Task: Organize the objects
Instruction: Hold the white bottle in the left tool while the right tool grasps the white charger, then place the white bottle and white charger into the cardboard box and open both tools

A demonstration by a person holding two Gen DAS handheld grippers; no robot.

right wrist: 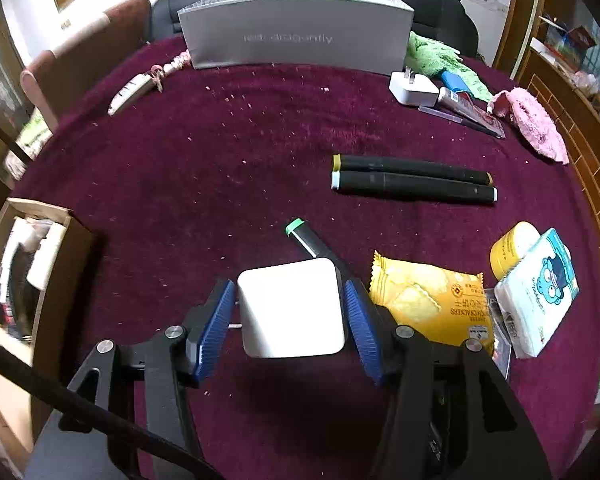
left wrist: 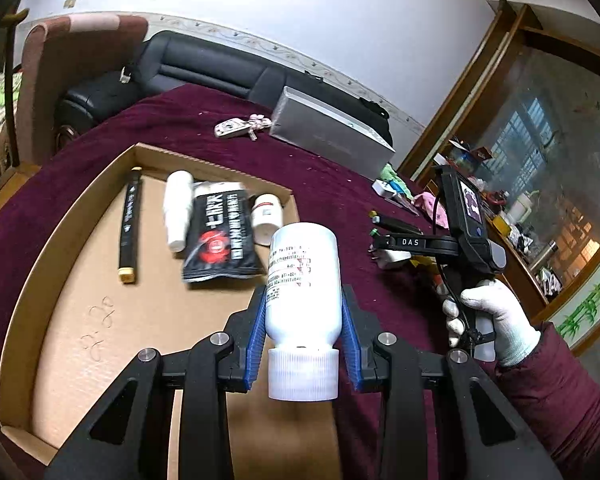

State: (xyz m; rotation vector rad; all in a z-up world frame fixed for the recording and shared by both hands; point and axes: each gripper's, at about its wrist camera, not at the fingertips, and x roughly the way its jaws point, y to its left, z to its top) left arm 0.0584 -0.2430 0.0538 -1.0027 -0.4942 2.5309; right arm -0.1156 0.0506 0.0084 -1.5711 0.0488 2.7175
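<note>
I had the left gripper (left wrist: 303, 320) angled downward over the near edge of the cardboard tray (left wrist: 60, 248), its blue pads pressed against both sides of a white bottle (left wrist: 304, 276), which lay along the fingers with its ribbed cap toward the camera and its base pointing out over the tray. Beyond the bottle, inside the tray, lay a black marker (left wrist: 129, 224), a stack of white cups (left wrist: 178, 210), a black sachet (left wrist: 219, 240) and a small white jar (left wrist: 266, 216). To the right, my gloved right hand (left wrist: 488, 320) gripped the handle of the right gripper (right wrist: 291, 308), which pointed steeply down at the maroon tabletop (right wrist: 220, 152). Between its pads sat a white charger block (right wrist: 291, 307); the right pad touched its side, while on the left I could not tell whether the pad met it or stood just off. A green-capped marker (right wrist: 306, 236) lay on the cloth just beyond the block, two more black markers (right wrist: 414, 179) farther out, and a yellow cracker packet (right wrist: 428, 300) just beside the right finger.
</note>
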